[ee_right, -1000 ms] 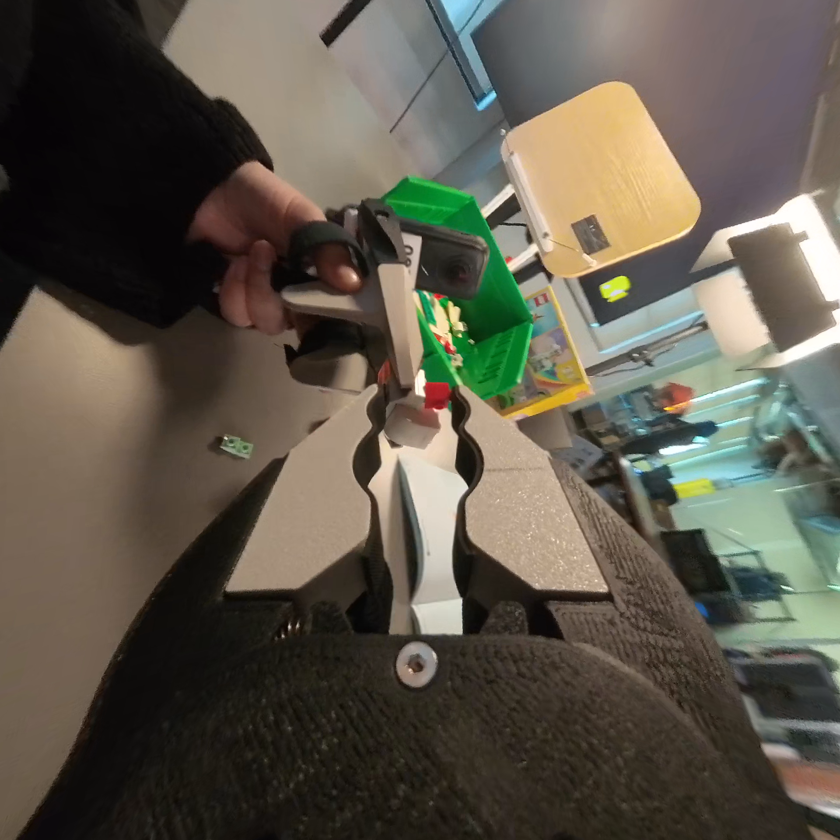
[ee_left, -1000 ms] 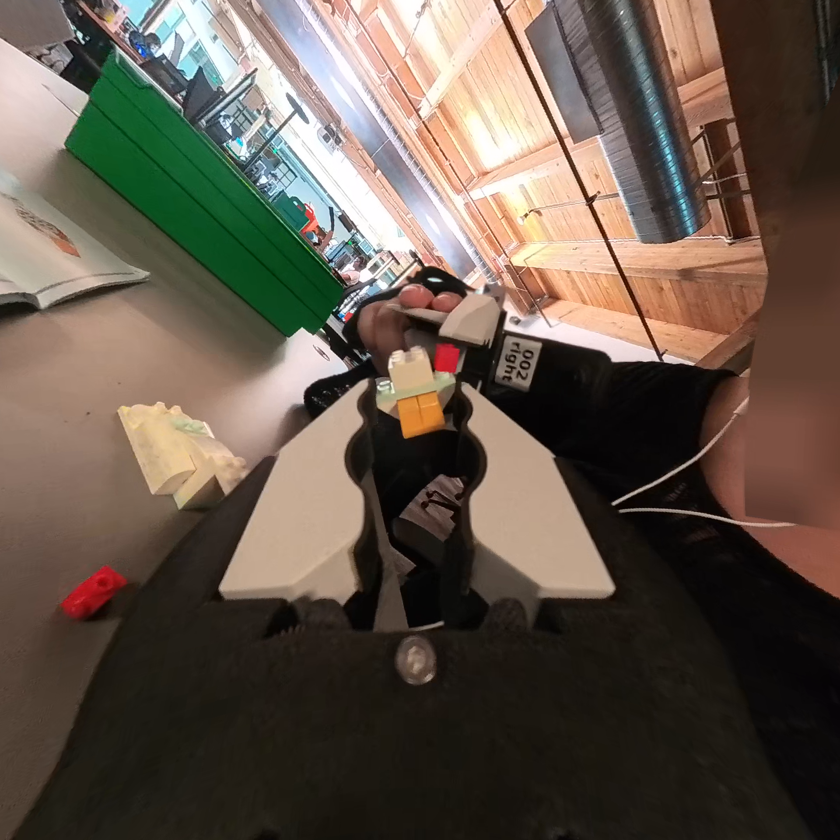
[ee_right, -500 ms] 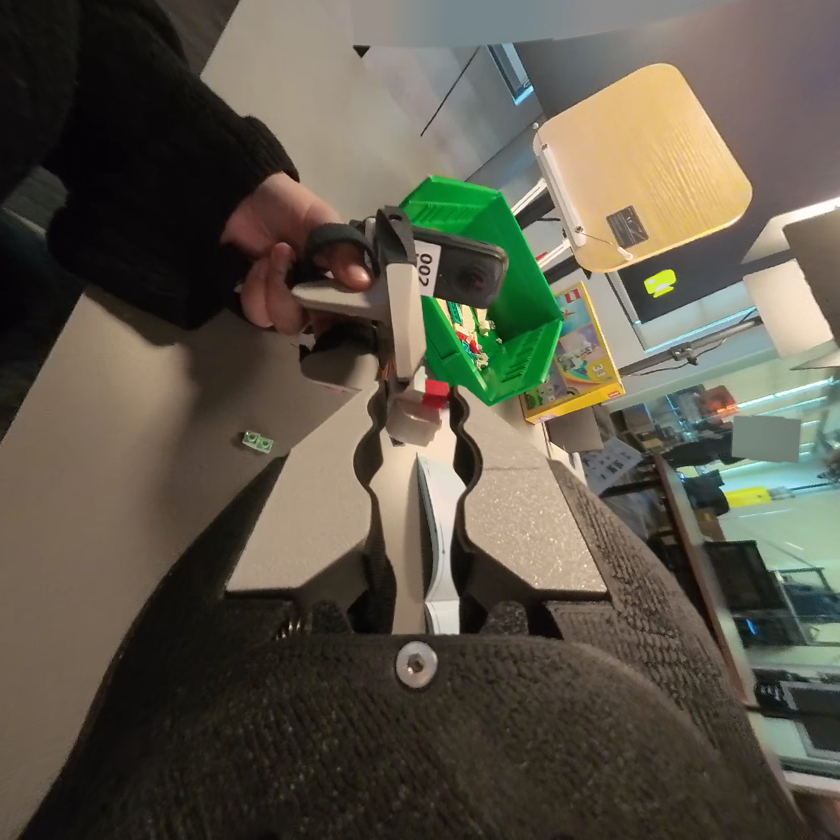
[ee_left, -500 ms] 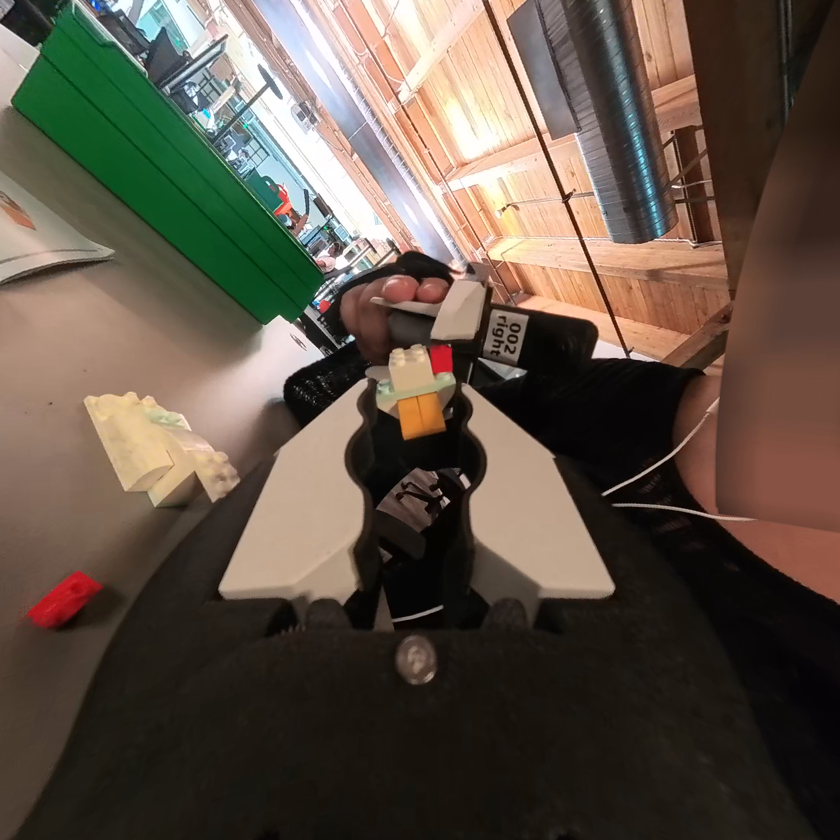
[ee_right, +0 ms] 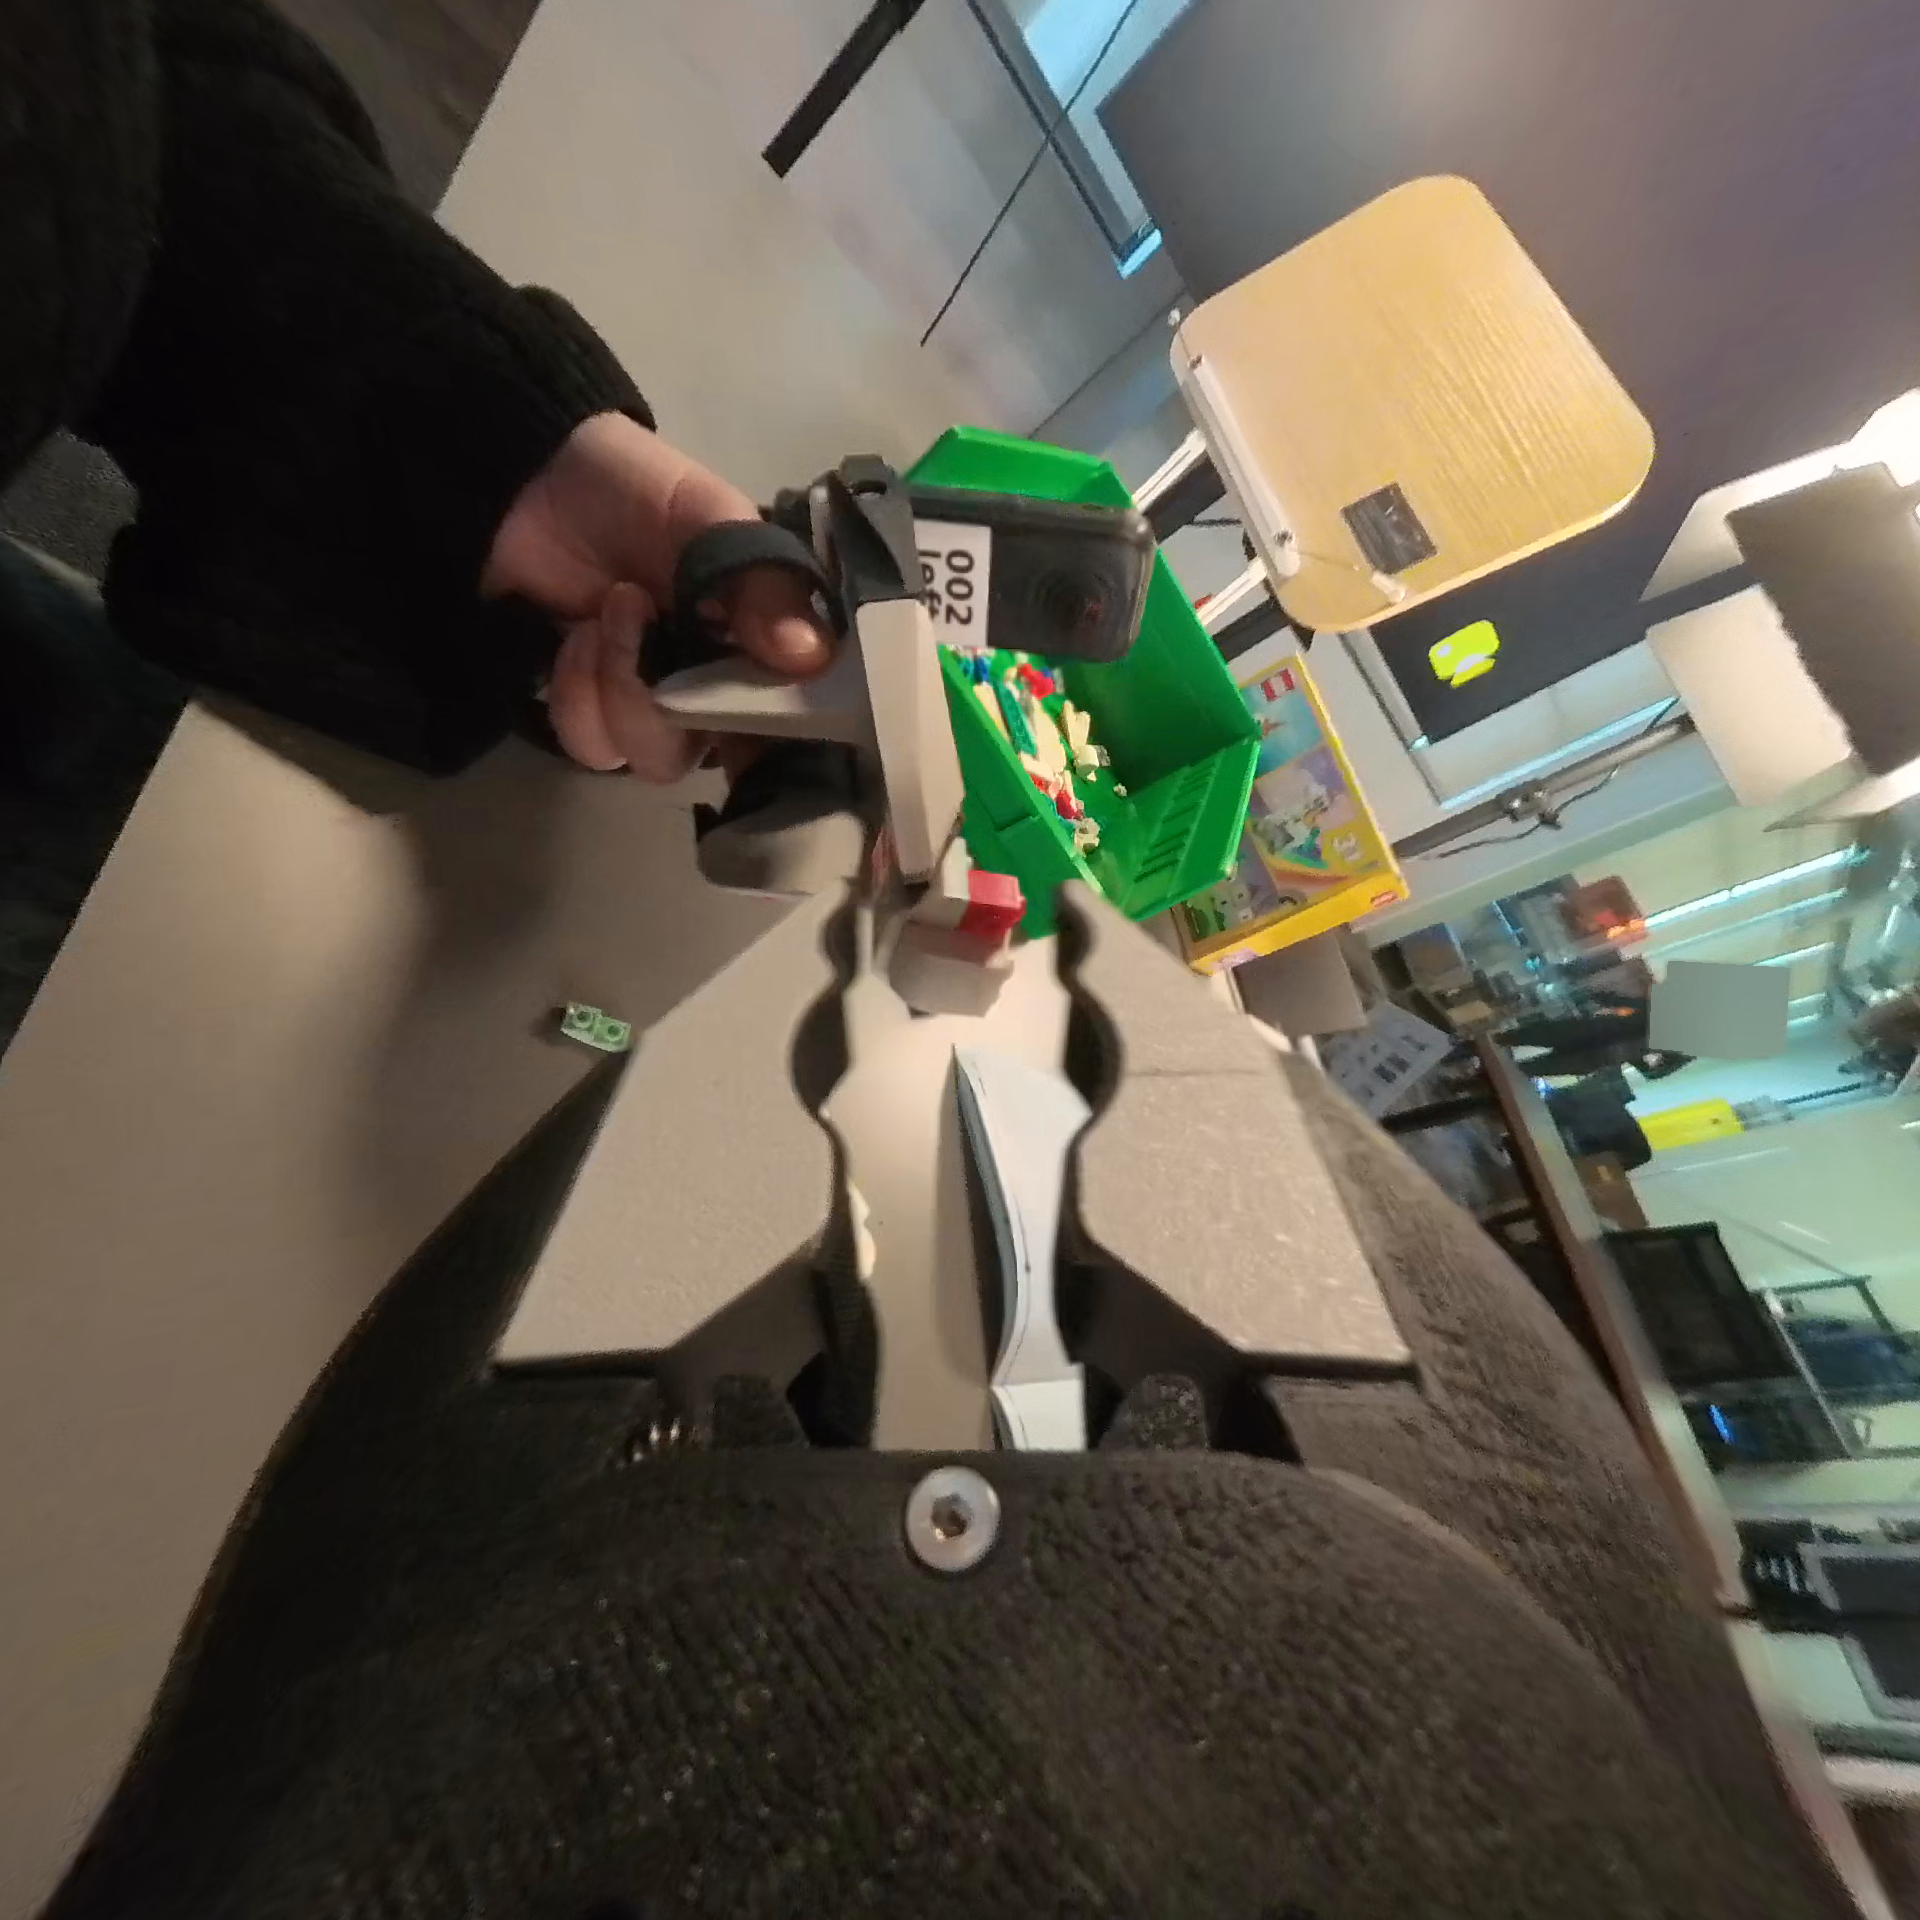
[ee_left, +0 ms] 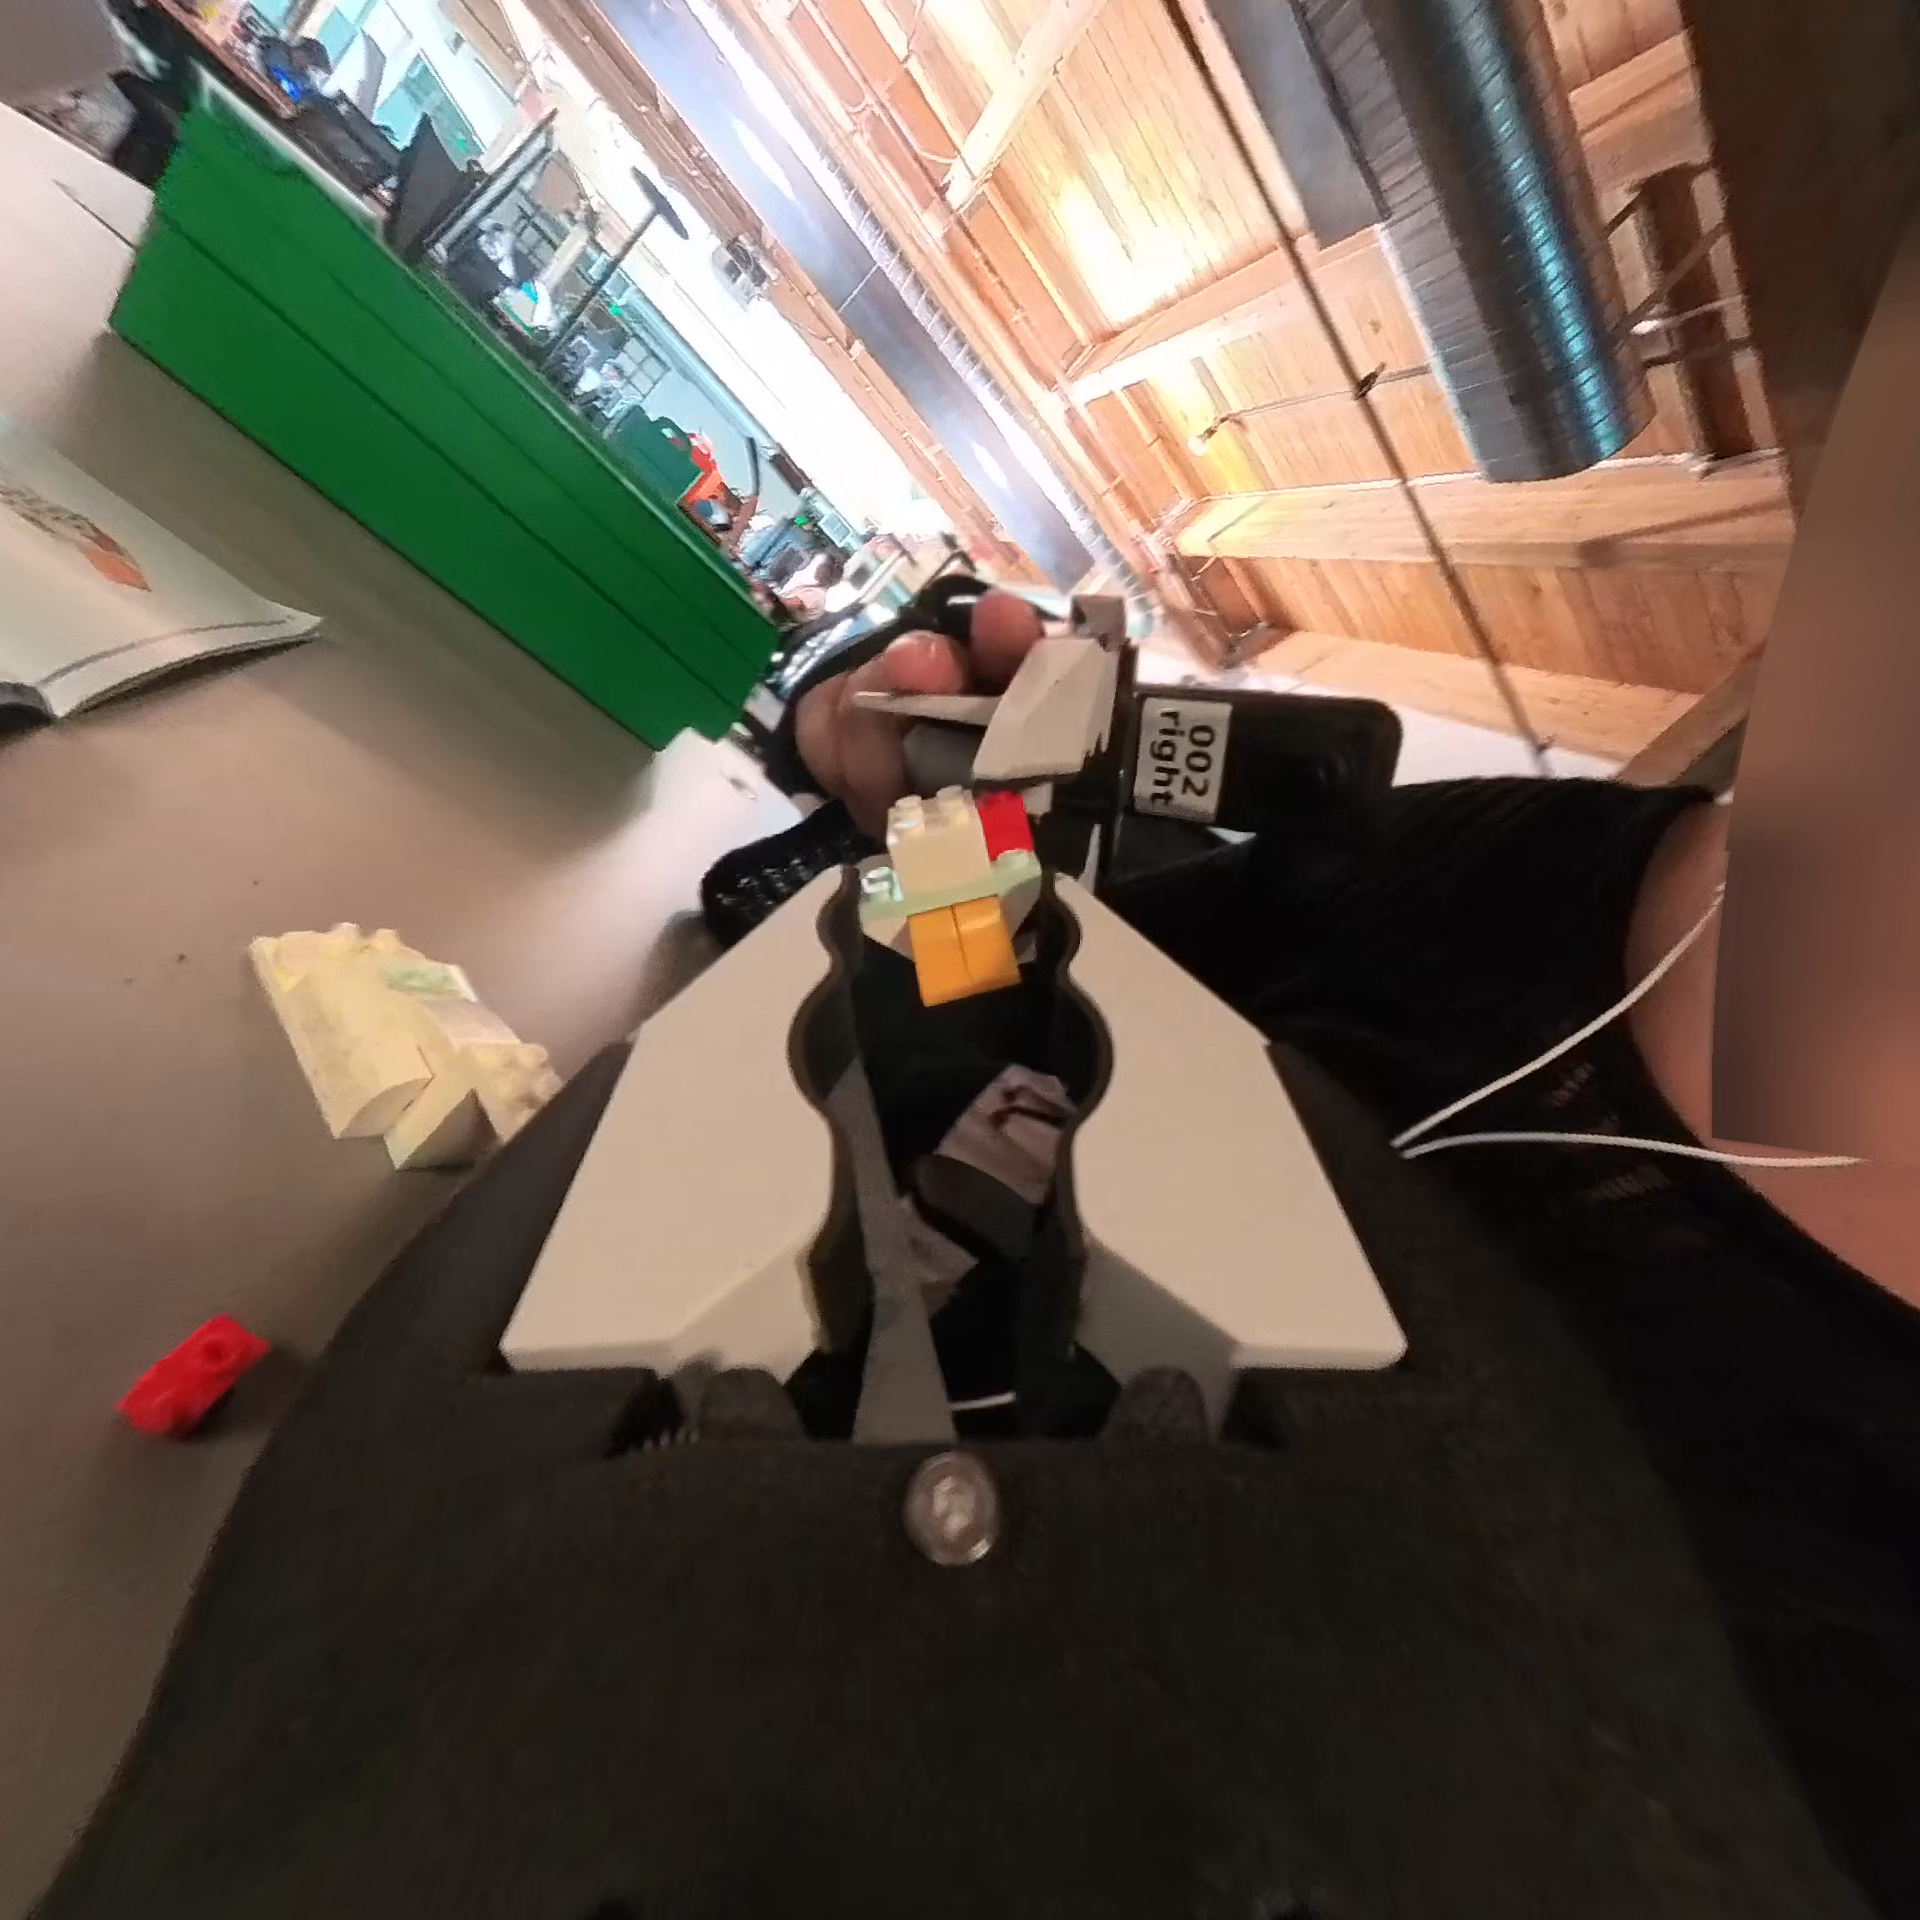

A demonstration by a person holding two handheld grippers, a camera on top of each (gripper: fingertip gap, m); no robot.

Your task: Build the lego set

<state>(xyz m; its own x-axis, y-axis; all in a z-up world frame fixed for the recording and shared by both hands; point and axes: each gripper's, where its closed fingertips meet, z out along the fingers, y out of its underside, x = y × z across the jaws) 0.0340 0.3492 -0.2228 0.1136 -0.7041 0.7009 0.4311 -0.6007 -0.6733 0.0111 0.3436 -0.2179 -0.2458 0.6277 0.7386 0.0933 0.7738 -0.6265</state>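
- Grey tabletop [ee_left: 260, 790] runs under both tools, with a wooden ceiling behind in the left wrist view and a green bin [ee_right: 1143, 748] of loose pieces beyond the jaws in the right wrist view
- Left gripper [ee_left: 951, 914] has its jaws narrowed onto a small lego assembly [ee_left: 951, 894] pinched right at the tips: a cream block on a pale green plate with an orange piece hanging below
- Right gripper [ee_right: 956, 935] is closed on a red brick [ee_right: 987, 899] at its tips, and that brick touches the assembly beside the cream block
- Judged step: seating the red brick on the plate; best done by lining up the studs squarely, pressing straight along the stud axis while the left tool braces firmly, and easing off only once it sits flush, since a tilted push could pop the plate out of the grip
- Count near the left jaws: one cream built chunk [ee_left: 395, 1039] off to their left on the table, one loose red piece [ee_left: 192, 1371] lower left, one open booklet [ee_left: 114, 623] far left
- Near the right jaws: one small green plate [ee_right: 597, 1031] to their left, one yellow box [ee_right: 1299, 831] past the bin
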